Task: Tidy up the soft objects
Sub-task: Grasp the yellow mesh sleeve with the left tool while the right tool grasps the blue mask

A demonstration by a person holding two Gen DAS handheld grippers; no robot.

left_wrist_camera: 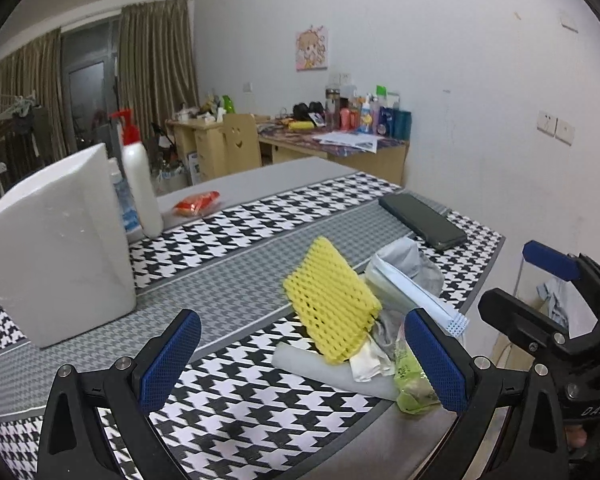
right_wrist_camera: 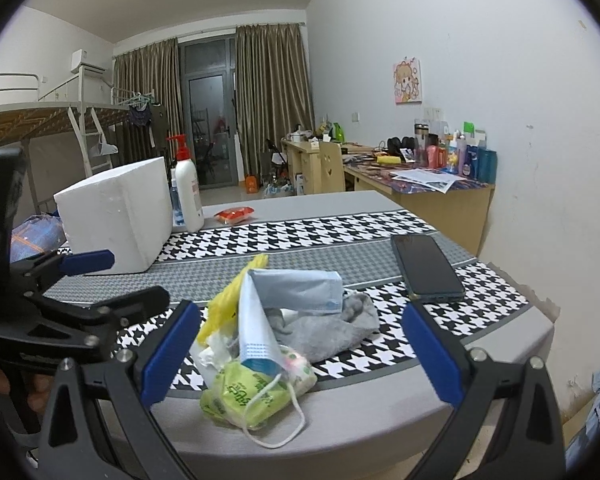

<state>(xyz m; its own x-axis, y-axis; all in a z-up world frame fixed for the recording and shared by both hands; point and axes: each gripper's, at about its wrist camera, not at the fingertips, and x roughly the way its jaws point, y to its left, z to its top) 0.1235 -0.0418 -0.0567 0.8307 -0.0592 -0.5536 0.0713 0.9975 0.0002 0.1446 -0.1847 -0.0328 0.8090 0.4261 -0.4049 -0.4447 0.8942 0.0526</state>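
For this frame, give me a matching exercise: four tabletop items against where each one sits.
Items:
1. yellow foam net
2. phone
3. white foam box
4. green tissue pack

Places:
A. flat at the mat's right edge, apart from the pile
B. near table edge, bottom of the pile
C. propped up on the pile's left side
D. left, in front of the pump bottle

Pairs: 1-C, 2-A, 3-D, 4-B

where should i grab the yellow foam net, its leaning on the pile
Probably by its raised upper edge: the yellow foam net leans tilted on the pile, top corner clear of everything. The open left gripper could come in from the front, pinching across its thin thickness.
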